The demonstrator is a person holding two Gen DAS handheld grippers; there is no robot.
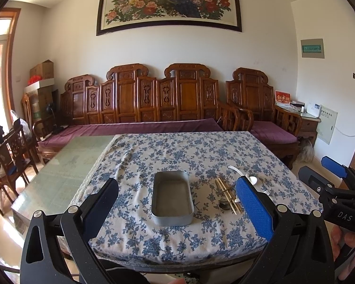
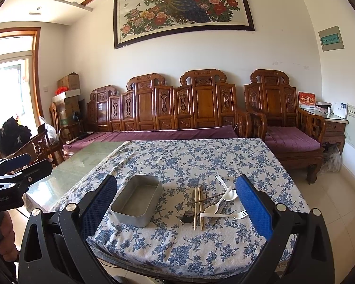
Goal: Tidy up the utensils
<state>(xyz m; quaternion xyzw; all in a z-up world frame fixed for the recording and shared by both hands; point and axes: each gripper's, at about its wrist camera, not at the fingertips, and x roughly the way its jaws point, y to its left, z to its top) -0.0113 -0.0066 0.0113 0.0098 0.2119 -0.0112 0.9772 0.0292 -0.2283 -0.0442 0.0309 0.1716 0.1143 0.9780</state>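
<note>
I hold my left gripper (image 1: 177, 201) low at the near edge of the table (image 1: 66, 165), fingers spread wide and holding nothing, aimed level across the cloth (image 1: 177, 151) toward the sofa (image 1: 139, 125) at the top of the frame. The tin (image 1: 172, 197) lies between my two fingers in the lower middle of that view, its long axis running straight away from me, open side up and bare inside. My right gripper (image 2: 176, 204) hovers just as low and just as wide apart, gripping nothing; in the left view its body (image 1: 333, 189) juts in from the right edge, well apart from the utensils. In the right view the tin (image 2: 137, 200) sits lower left of centre, its long axis tilted toward the upper right. The utensils lie in a loose heap just right of it, lower centre of the frame: the chopsticks (image 2: 197, 207) point almost straight away from me, side by side; a white spoon (image 2: 219, 202) slants from lower left to upper right across them; a second white spoon (image 2: 226, 188) lies behind it, handle toward the upper left; the white fork (image 2: 224, 215) runs nearly left to right, tines toward my right finger (image 2: 254, 207); a dark metal spoon (image 2: 188, 216) rests by the chopsticks' near ends.
</note>
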